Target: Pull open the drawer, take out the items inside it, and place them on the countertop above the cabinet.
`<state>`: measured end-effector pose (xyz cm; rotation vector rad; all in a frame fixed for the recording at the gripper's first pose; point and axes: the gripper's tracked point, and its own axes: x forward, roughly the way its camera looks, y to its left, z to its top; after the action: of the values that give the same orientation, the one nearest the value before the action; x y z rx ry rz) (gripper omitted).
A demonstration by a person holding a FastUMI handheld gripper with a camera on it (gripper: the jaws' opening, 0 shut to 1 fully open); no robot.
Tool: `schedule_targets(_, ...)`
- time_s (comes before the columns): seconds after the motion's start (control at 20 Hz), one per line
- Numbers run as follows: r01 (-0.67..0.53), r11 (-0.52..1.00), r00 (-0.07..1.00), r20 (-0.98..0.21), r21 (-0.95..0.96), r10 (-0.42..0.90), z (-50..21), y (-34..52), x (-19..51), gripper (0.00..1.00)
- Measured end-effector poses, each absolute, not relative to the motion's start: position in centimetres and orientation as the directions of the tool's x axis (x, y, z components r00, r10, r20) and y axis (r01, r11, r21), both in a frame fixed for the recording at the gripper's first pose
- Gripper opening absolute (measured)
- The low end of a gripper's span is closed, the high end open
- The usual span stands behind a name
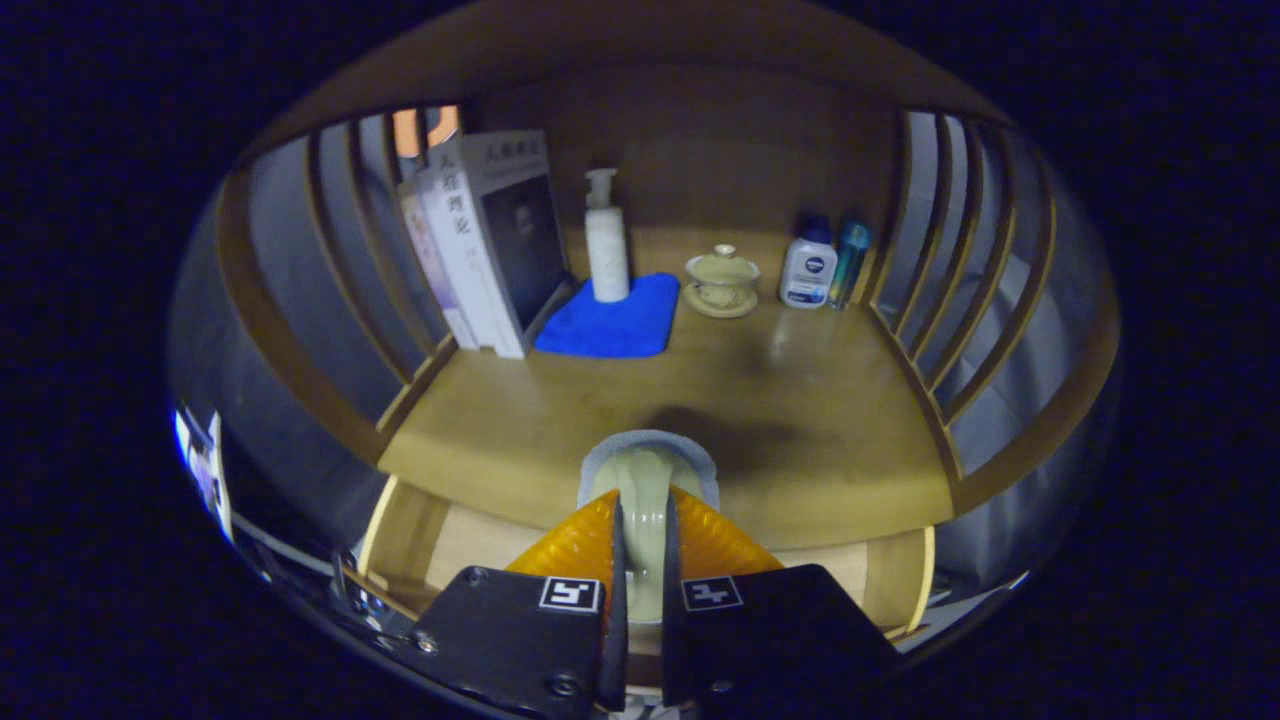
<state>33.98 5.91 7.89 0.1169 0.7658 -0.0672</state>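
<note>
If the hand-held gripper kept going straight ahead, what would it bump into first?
Hard to judge depth, but probably nothing soon. The hand-held gripper, shut on a pale green item, points over bare countertop. Farthest ahead stand the pump bottle and lidded cup.

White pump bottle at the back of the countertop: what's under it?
The white pump bottle stands upright on a blue folded cloth lying on the wooden countertop. The wood beneath the cloth is covered.
</note>
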Motion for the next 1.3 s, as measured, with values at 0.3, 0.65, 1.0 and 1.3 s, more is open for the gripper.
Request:
schedule_targets(0.3, 0.180, 0.975, 0.717, -0.696, 0.129, -0.041, 7.1, 4.7, 38.0, 0.17)
schedule_targets(0.65, 0.209, 0.972, 0.720, -0.689, 0.108, -0.078, 5.9, 4.5, 40.5, 0.17)
schedule_targets(1.0, 0.161, 0.984, 0.739, -0.671, 0.081, -0.066, 4.3, 5.0, 41.3, 0.54)
schedule_targets(1.3, 0.145, 0.987, 0.837, -0.540, 0.073, -0.083, 6.8, 4.6, 40.5, 0.81)
